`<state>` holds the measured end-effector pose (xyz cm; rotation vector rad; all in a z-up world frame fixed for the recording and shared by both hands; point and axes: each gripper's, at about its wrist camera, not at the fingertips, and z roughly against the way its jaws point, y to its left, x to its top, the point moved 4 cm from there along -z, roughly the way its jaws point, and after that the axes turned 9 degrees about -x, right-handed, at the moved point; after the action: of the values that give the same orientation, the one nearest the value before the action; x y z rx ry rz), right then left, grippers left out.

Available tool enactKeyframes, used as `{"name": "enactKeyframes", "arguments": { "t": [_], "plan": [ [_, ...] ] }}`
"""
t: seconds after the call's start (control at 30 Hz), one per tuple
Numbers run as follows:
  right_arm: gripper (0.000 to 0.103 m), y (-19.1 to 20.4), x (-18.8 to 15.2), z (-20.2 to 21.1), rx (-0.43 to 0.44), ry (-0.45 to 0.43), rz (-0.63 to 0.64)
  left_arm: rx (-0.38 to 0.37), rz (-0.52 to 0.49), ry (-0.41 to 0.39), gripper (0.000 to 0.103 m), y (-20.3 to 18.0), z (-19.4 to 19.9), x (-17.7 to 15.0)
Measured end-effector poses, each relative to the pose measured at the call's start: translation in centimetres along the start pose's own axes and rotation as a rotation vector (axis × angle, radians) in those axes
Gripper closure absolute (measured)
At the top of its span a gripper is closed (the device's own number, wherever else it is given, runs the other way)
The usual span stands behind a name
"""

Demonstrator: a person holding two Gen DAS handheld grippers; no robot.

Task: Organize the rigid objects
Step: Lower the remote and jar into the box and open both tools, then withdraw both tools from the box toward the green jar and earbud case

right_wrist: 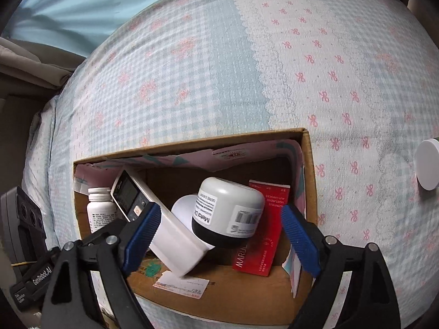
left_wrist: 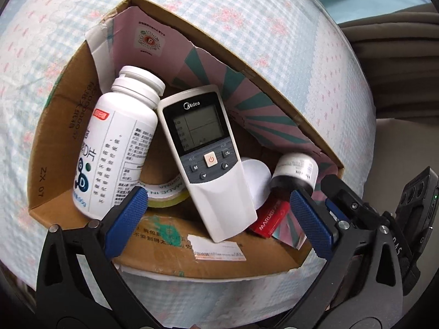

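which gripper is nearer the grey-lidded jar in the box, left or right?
Right. The right gripper straddles the jar with open jaws. The left gripper is open around the white remote, the jar beside its right finger.

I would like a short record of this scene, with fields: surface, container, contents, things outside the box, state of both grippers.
surface: bed cover with pink bows
container: open cardboard box
contents: white pill bottle, remote control, grey jar, red carton, tape roll
outside the box: white round disc on the cover
left hand-held gripper: open, above the remote control, holding nothing
right hand-held gripper: open, above the jar, holding nothing
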<state>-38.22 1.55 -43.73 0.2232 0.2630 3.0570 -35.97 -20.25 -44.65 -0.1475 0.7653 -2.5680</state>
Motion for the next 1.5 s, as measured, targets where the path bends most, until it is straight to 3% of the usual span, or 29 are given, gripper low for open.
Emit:
{"name": "enactKeyframes", "arguments": {
  "t": [0.23, 0.6, 0.8, 1.23, 1.37, 1.5],
  "plan": [
    [0.0, 0.5, -0.1, 2.1, -0.007, -0.032, 0.009, 0.036, -0.06, 0.034, 0.0, 0.0, -0.2, -2.0],
    [0.0, 1.2, -0.2, 4.6, -0.023, -0.062, 0.012, 0.034, -0.087, 0.001, 0.0, -0.4, 0.5, -3.8],
    [0.0, 1.7, -1.3, 7.4, -0.04, -0.086, 0.03, 0.077, -0.147, -0.011, 0.0, -2.3, 1.5, -3.4],
    [0.0, 1.9, -6.3, 16.5, -0.093, -0.18, 0.05, 0.047, -0.326, -0.162, 0.0, -5.1, 15.6, -6.3],
    [0.0, 0.9, -8.6, 19.9, -0.14, -0.232, 0.042, 0.093, -0.421, -0.209, 0.0, -6.7, 17.9, -7.8],
    [0.0, -1.4, -10.8, 23.3, -0.183, -0.286, -0.005, 0.092, -0.548, -0.249, 0.0, -9.5, 20.3, -10.2]
  ]
}}
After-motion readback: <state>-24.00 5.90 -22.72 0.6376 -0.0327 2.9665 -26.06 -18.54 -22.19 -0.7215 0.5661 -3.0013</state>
